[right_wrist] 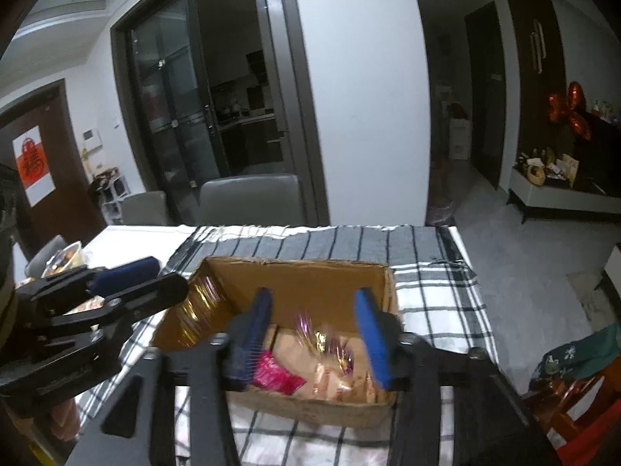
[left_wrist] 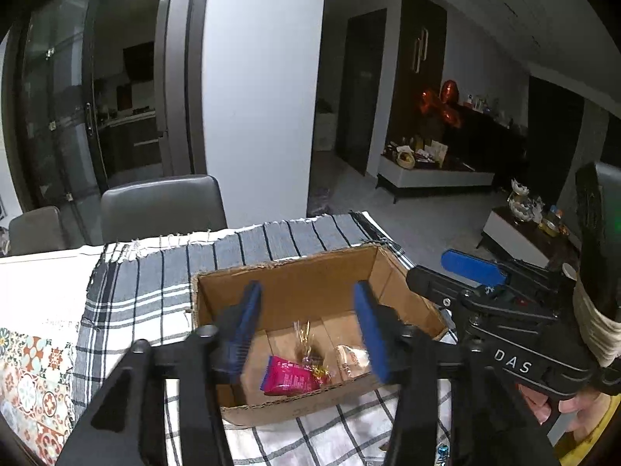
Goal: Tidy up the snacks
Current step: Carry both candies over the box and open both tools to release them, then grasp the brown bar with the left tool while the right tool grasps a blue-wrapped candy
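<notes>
Together we hover over an open cardboard box (left_wrist: 310, 279) that sits on a checked grey, black and white cloth (left_wrist: 132, 303) spread over the table (left_wrist: 39, 272). Starting at the left, the table's bare white top shows beside the cloth, with a patterned tile-print mat (left_wrist: 27, 380) at its near edge, and two grey chairs (left_wrist: 163, 202) stand behind the far side. Our left gripper (left_wrist: 306, 334) hangs above the box with its blue-padded fingers (left_wrist: 246, 330) spread wide apart and nothing between them. Through that gap we see the snacks on the box floor: a pink packet (left_wrist: 287, 378) lying flat near the front wall, a clear cellophane-wrapped sweet with gold and purple foil (left_wrist: 310, 353) just beside it, and a pale wrapped snack (left_wrist: 349, 359) to its right, close against the sweet. Further right, our right gripper (left_wrist: 469, 268) reaches in from the side, level with the box's right wall; from the left wrist view we cannot tell how far it is open. From the right wrist view the right gripper (right_wrist: 314, 334) is also over the box (right_wrist: 295, 272), its blue fingers (right_wrist: 368, 338) wide open and holding nothing, with the pink packet (right_wrist: 275, 376) below the left finger and the foil sweet (right_wrist: 330, 345), blurred, in the middle. Gold-wrapped items (right_wrist: 198, 310) line the box's left inner wall. At the far left of that view the left gripper (right_wrist: 128, 283) is over the box's left edge.
</notes>
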A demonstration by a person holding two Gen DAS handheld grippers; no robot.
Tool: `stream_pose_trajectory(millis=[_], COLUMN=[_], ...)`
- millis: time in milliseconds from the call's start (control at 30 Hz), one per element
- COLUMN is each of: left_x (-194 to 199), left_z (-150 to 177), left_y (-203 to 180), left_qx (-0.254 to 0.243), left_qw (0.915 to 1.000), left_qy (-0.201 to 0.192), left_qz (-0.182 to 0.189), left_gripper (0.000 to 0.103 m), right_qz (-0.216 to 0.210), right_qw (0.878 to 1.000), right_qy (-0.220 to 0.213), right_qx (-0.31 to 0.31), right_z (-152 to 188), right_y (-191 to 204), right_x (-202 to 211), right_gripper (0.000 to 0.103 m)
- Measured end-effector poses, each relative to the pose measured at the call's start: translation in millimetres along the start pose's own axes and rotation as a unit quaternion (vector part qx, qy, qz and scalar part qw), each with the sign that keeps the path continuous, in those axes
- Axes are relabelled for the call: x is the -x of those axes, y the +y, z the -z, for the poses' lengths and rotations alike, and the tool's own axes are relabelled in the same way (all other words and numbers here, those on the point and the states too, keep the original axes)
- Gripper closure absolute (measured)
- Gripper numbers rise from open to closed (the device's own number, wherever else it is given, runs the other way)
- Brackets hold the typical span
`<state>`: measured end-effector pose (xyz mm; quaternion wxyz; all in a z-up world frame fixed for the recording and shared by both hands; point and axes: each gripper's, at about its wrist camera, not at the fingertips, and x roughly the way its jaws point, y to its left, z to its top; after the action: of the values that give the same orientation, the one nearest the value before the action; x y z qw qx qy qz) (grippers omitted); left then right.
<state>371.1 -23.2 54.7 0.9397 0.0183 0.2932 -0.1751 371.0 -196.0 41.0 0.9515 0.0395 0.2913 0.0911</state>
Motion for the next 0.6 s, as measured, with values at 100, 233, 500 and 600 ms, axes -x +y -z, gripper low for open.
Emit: stream_pose_trajectory(millis=[100, 233, 500, 600], left_x=[7.2, 21.1, 62.1, 75.3], left_z=[6.2, 17.1, 40.9, 51.5], left_y=[-3.5, -9.5, -22.6, -30.0], left_qx=[-0.010, -0.016, -0.024, -0.031], left_qw=[0.9999, 0.9997, 0.9989, 0.9986], left_qy=[0.000, -0.006, -0.032, -0.039], left_qz=[-0.014, -0.018, -0.024, -0.020], left_gripper=[0.051, 0.048, 0.048, 0.048], right_qz=[0.004, 0.006, 0.023, 0.026], right_qw=[1.000, 1.000, 0.999, 0.999], right_qy=[0.001, -0.002, -0.025, -0.033], right_qx=[-0.007, -0.015, -0.005, -0.008], right_z=[5.8, 14.4, 33.3, 44.2], right_y=[-0.4, 1.0, 9.0, 11.2], right_x=[8.5, 26.4, 72.6, 87.7], right_gripper=[0.054, 0.054, 0.054, 0.054])
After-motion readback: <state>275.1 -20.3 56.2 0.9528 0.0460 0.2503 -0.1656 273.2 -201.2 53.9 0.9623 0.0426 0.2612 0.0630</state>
